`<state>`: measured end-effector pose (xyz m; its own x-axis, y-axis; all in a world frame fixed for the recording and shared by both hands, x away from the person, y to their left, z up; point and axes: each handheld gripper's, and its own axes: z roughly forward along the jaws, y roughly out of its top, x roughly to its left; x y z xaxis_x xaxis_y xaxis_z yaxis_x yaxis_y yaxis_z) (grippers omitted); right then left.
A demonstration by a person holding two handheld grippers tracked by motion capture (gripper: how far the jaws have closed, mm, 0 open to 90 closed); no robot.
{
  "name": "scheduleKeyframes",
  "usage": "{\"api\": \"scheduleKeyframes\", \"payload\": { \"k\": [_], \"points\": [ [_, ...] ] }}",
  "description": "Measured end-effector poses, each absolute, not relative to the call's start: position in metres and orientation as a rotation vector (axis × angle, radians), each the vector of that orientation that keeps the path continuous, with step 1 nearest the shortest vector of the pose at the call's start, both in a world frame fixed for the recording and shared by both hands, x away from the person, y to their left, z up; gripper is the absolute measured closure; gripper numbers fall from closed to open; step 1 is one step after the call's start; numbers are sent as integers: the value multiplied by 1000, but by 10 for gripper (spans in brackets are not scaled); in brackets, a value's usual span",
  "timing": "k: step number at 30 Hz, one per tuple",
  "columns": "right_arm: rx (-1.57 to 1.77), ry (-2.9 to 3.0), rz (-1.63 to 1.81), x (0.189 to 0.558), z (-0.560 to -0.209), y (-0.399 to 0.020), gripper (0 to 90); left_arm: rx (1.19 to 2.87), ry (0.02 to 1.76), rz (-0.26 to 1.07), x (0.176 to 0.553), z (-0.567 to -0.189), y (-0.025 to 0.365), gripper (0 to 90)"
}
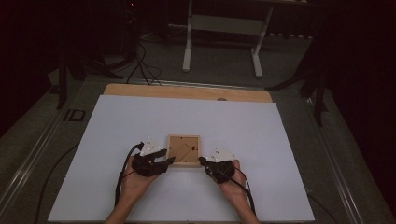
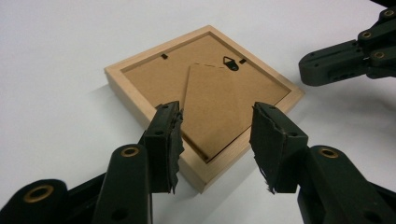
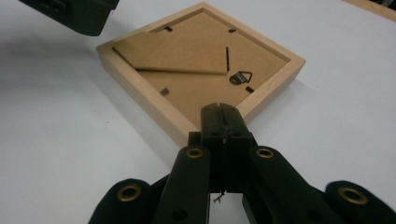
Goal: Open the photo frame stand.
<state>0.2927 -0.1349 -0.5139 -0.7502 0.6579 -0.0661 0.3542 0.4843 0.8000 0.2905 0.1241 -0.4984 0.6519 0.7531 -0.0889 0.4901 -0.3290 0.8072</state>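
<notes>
A square light-wood picture frame point(image 1: 184, 150) lies face down on the white sheet, its brown backboard, folded stand flap and small metal hanger point(image 2: 230, 63) facing up. My left gripper point(image 1: 169, 161) sits at the frame's left near corner. In the left gripper view it stands open point(image 2: 217, 121), its worn pads on either side of that corner of the frame point(image 2: 154, 77) without pressing it. My right gripper point(image 1: 201, 160) is at the frame's right near corner. Its jaws are shut point(image 3: 223, 112) with nothing between them, tips just at the frame's point(image 3: 196, 56) corner.
The white sheet point(image 1: 140, 121) covers the table, with a strip of bare wood point(image 1: 187, 92) along the far edge. Beyond stand white table legs point(image 1: 224, 28) and cables point(image 1: 140, 65) on a dark floor. Each gripper appears in the other's view: right gripper point(image 2: 336, 63), left gripper point(image 3: 79, 14).
</notes>
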Motion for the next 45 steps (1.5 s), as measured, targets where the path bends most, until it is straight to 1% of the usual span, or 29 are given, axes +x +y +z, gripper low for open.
{"api": "scheduleKeyframes", "payload": {
  "k": [8,14,18,23,36,45],
  "points": [
    [853,2377,1163,293,-517,-133,898,2024,933,357,295,-497,114,524],
    [870,2379,1186,296,-519,-133,898,2008,956,325,300,-495,114,541],
    [863,2385,1189,297,-519,-133,899,2033,966,323,302,-497,113,541],
    [864,2381,1188,297,-519,-133,899,2058,988,335,308,-503,107,494],
    [862,2380,1187,297,-519,-132,899,2112,998,332,318,-510,102,469],
    [862,2378,1185,296,-519,-132,899,2128,985,335,318,-512,100,471]
  ]
}}
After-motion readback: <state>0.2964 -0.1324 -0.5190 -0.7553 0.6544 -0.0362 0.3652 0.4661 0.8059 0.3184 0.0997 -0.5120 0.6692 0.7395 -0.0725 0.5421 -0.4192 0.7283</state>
